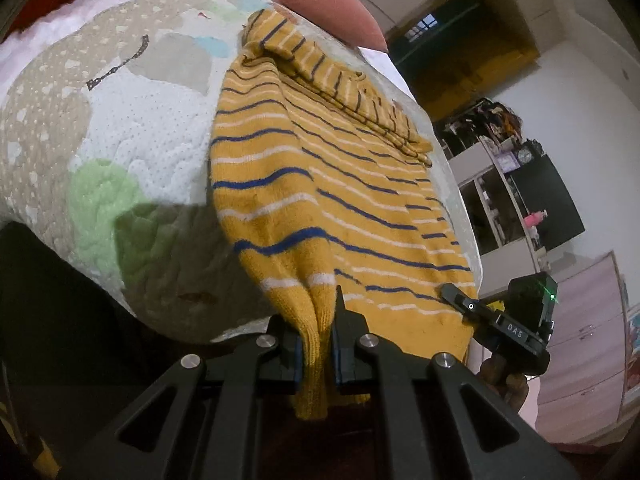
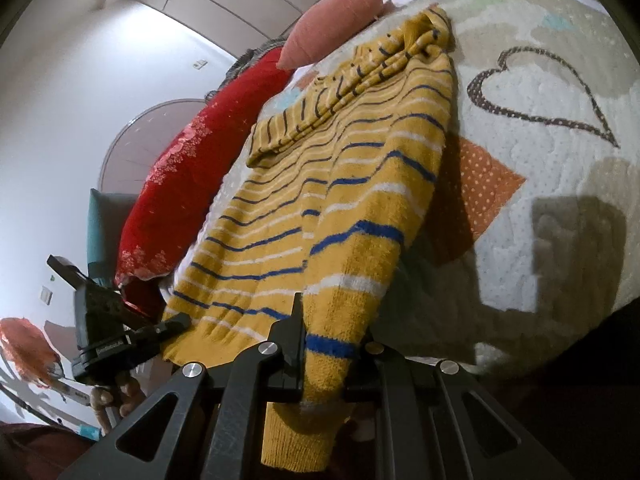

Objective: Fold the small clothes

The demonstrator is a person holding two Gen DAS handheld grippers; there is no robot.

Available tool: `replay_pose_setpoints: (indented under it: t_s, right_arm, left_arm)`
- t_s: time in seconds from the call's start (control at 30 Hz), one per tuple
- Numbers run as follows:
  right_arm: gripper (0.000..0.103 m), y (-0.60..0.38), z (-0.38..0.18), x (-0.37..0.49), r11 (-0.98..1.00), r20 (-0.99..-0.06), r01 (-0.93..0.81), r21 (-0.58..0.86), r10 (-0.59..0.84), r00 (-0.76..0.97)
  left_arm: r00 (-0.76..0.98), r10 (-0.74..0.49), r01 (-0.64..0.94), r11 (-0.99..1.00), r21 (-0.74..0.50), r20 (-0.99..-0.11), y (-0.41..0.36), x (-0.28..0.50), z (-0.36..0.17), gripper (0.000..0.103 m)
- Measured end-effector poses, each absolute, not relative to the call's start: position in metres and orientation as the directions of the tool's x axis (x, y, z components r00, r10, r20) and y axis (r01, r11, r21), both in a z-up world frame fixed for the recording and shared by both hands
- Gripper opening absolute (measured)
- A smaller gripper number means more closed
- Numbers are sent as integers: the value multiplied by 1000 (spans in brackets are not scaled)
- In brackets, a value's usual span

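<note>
Left wrist view showed my left gripper (image 1: 316, 344) clamped on 1 corner of the yellow striped sweater (image 1: 320, 184), the knit bunched between its fingers. Right wrist view showed my right gripper (image 2: 324, 356) pinching the other corner of the hem. Most of the sweater lay spread on the quilted bed cover (image 2: 540, 200), its near edge raised off it. A pink cushion (image 2: 332, 20) sat just beyond its far end.
</note>
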State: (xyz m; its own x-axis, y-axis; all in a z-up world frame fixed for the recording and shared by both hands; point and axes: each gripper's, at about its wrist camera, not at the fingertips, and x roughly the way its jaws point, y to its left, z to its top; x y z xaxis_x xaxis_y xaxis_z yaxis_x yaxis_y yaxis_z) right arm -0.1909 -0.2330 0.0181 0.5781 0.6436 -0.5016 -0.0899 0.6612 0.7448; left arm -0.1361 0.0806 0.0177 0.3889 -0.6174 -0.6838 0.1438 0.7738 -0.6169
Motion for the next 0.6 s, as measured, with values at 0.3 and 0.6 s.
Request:
replay_pose_setpoints:
  t_s: [0.3, 0.6]
  right_arm:
    - [13, -224, 26, -189, 702, -526, -98, 706, 612, 591]
    - [13, -225, 52, -186, 720, -502, -137, 680, 594, 629]
  left_arm:
    - [400, -614, 157, 778, -609, -681, 79, -139, 23, 10]
    - [423, -624, 214, 774, -596, -657, 75, -121, 49, 10]
